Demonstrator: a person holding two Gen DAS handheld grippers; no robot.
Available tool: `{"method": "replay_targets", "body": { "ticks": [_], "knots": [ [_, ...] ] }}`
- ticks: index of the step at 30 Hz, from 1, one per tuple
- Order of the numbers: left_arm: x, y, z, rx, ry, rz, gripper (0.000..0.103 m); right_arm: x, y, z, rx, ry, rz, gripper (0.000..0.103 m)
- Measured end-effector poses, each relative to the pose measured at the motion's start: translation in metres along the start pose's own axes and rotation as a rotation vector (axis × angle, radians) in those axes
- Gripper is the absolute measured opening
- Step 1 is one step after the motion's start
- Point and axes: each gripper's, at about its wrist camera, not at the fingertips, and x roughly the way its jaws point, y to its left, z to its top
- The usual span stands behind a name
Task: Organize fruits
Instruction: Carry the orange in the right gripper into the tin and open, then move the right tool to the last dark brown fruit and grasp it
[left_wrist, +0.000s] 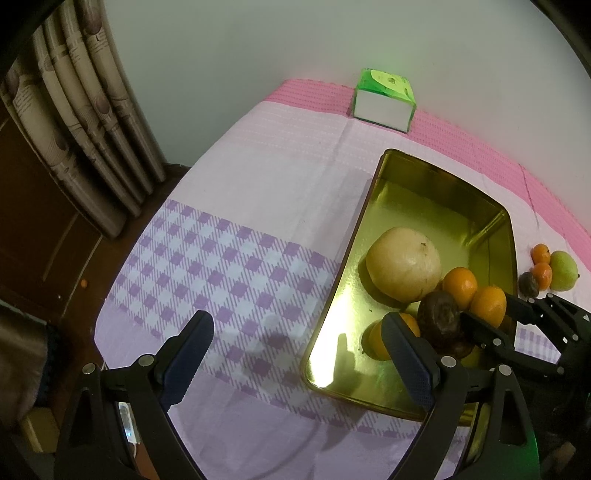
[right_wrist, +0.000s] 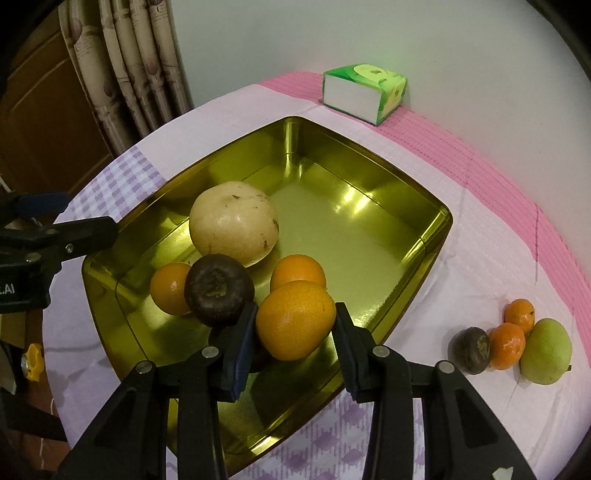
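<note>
Left wrist view: the left tongs (left_wrist: 297, 341) are standing wide apart and gripping nothing, hovering over the checked cloth (left_wrist: 229, 266) that is covering the surface, just beside the near left corner of the gold tray (left_wrist: 343, 288). Inside the tray a large pale pear (left_wrist: 404, 264) is lying with oranges and a dark brown fruit (left_wrist: 441, 314) crowding against it at the near end; the far half of the tray is showing bare metal. The right tongs (left_wrist: 487, 319) are reaching in from the right edge among that fruit. Outside the tray, on the right, a small cluster is waiting, and a green tissue box (left_wrist: 384, 99) is sitting by the wall. Right wrist view: the right tongs (right_wrist: 295, 332) are closing narrowly on an orange (right_wrist: 295, 319), pads pressing both of its sides, holding it over the near end of the tray beside another orange (right_wrist: 298, 271) and the dark brown fruit. Still lying on the cloth, well apart from the tray, are a green mango (right_wrist: 546, 350), two tangerines (right_wrist: 508, 345) and a second dark fruit (right_wrist: 469, 349), touching one another. Progress, as a judgement: roughly half the fruit is sitting in the tray, the gripped orange appears to be arriving there but is not yet released, and four pieces are remaining to be collected.
</note>
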Motion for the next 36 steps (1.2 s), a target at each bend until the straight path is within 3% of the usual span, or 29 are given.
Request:
{"method": "replay_targets", "body": {
  "ticks": [9, 14, 21, 26, 36],
  "knots": [
    [0.0, -0.001, 0.0, -0.001, 0.0, -0.001, 0.092, 0.0, 0.001, 0.0, 0.001, -0.004, 0.003, 0.04],
    [0.0, -0.001, -0.001, 0.006, -0.004, 0.0, 0.092, -0.008, 0.001, -0.001, 0.014, -0.031, 0.002, 0.054],
    [-0.001, -0.004, -0.004, 0.027, -0.014, 0.0, 0.092, -0.029, -0.014, -0.003, 0.068, -0.087, 0.004, 0.055],
    [-0.001, -0.005, -0.004, 0.028, -0.012, 0.002, 0.092, -0.045, -0.049, -0.013, 0.152, -0.114, -0.047, 0.058],
    [0.001, -0.007, -0.004, 0.036, -0.008, 0.003, 0.092, -0.038, -0.12, -0.048, 0.334, -0.068, -0.153, 0.058]
  ]
}}
